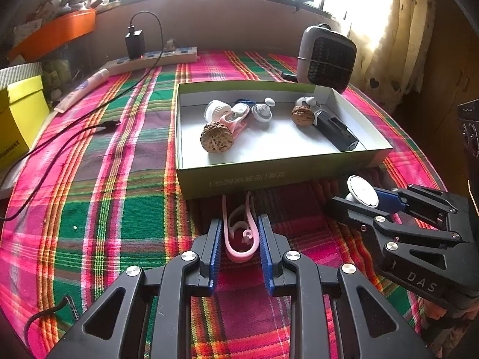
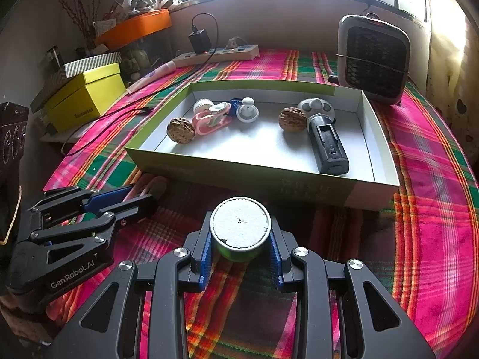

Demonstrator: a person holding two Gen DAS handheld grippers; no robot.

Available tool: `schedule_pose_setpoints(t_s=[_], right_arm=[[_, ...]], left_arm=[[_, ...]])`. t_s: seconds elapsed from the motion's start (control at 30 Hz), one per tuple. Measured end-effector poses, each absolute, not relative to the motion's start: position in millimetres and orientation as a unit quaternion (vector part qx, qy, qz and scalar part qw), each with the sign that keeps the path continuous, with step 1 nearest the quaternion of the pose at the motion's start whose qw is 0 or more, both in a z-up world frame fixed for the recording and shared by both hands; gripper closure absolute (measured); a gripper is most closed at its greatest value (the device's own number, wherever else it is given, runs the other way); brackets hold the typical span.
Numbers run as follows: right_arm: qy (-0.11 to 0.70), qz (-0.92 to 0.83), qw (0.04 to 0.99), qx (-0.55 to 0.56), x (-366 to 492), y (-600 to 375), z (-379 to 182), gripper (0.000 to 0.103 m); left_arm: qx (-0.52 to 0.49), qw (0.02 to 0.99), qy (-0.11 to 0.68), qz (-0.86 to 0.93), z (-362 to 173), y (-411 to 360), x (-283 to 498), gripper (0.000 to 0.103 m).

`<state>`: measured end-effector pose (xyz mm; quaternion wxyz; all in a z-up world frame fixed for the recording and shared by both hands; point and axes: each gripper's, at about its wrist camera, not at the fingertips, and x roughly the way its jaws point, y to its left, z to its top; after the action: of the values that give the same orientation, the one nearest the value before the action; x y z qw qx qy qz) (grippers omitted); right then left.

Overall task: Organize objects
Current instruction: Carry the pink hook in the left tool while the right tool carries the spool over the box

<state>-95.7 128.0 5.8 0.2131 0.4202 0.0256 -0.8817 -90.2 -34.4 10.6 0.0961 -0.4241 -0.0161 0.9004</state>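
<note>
My left gripper [image 1: 239, 233] is shut on a pink plastic clip [image 1: 239, 233], held just in front of the green-sided cardboard box [image 1: 269, 176]. My right gripper [image 2: 241, 239] is shut on a round green tin with a white top [image 2: 239, 224]; it also shows in the left wrist view [image 1: 362, 191], to the right of the box's near wall. The box [image 2: 269, 179] holds two walnuts [image 1: 216, 137] [image 1: 302, 115], a pink clip with white round pieces [image 1: 230, 113], a white knob [image 1: 262, 112] and a black cylinder [image 1: 336, 131].
A grey fan heater [image 1: 327, 58] stands behind the box. A power strip with a black charger [image 1: 149, 56] and its cable [image 1: 74, 131] lie at the back left. A yellow box [image 1: 18, 116] and an orange tray [image 1: 54, 33] stand at the left edge. The cloth is plaid.
</note>
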Motion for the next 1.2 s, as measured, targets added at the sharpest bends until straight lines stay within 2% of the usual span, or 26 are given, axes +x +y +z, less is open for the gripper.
schedule_pose_setpoints(t_s=[1.2], right_arm=[[0.019,-0.902,0.22,0.372,-90.8,139.4,46.1,0.07]], left_arm=[[-0.38,0.104,-0.011,0.919,53.1,-21.9,-80.7,0.082]])
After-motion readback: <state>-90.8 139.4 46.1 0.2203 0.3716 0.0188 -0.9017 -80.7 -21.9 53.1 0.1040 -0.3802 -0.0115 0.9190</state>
